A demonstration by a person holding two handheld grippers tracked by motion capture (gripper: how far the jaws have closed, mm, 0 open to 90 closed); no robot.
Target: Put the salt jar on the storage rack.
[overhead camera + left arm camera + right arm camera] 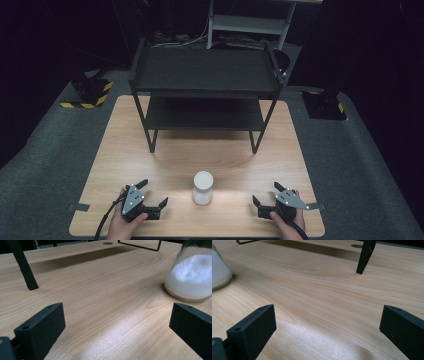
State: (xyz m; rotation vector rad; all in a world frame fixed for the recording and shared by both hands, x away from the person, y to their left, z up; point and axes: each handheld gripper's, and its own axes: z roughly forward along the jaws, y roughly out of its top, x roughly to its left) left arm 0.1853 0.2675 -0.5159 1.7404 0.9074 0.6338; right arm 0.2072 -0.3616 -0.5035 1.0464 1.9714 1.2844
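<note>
A jar [203, 188] of white powder stood upright on the wooden table [125, 150], between the two grippers. It lay at about two o'clock from the left gripper [152, 194] and ten o'clock from the right gripper [265, 194]. Both grippers rested with jaws spread wide, grasping nothing.

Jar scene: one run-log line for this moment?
jar: upright, table centre-front | left hand-held gripper: open, empty | right hand-held gripper: open, empty
</note>
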